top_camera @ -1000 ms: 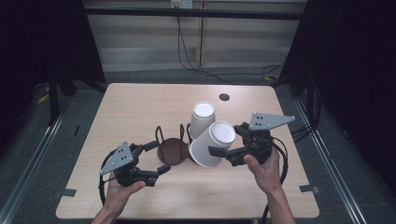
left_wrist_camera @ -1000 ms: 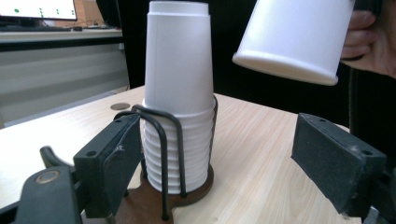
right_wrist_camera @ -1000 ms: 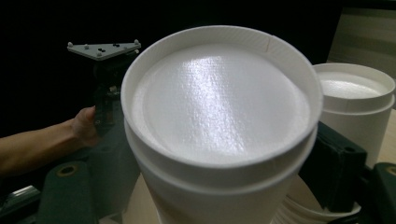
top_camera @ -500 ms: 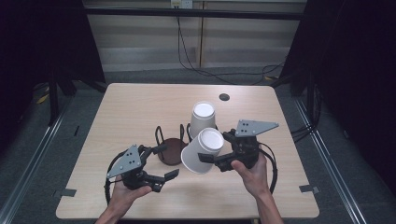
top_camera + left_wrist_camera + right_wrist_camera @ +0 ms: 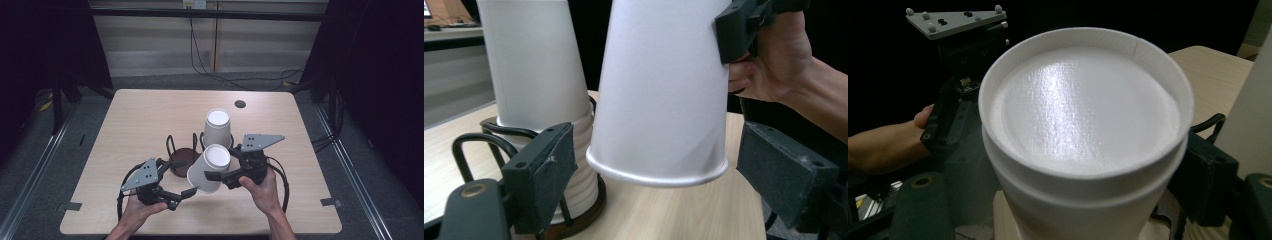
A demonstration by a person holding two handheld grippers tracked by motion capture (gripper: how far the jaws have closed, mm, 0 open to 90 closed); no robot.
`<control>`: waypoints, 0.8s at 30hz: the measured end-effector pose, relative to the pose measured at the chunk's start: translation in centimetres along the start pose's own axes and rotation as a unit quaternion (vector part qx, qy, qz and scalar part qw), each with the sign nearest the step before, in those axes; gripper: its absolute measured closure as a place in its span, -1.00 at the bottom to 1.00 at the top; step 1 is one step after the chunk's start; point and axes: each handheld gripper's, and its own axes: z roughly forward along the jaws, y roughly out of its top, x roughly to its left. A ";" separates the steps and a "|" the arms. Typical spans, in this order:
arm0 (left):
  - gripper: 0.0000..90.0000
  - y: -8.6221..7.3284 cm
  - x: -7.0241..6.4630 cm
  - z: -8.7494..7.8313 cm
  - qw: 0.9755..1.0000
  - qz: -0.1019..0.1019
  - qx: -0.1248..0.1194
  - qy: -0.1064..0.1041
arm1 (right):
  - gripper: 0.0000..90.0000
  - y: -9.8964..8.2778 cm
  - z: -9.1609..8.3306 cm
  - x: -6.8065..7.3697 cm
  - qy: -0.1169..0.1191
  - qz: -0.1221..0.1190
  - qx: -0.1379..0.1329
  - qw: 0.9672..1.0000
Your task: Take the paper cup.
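On wooden table (image 5: 150,120): cup holder (image 5: 181,159), white cups (image 5: 218,129); dark room.

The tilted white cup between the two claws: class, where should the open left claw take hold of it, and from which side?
Grip the tilted cup near its rolled rim, on the wall. Bring the left claw in from the person's left, pads either side: the right claw already holds the closed-base end.

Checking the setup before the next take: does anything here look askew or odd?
One white paper cup is upside down, tilted and off the table, clamped near its base by the right gripper. The other cup stands inverted and upright in the black wire holder. No spill or damage shows.
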 end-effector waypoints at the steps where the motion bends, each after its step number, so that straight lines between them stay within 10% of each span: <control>1: -0.65 -0.1 -0.1 0.1 1.000 0.003 -0.004 0.000 | -0.48 0.0 0.3 0.1 0.009 -0.001 0.004 1.000; 24: -0.76 -0.5 -0.2 1.2 1.000 0.001 0.020 -0.015 | -0.48 -0.5 2.9 0.8 0.037 0.001 0.013 0.999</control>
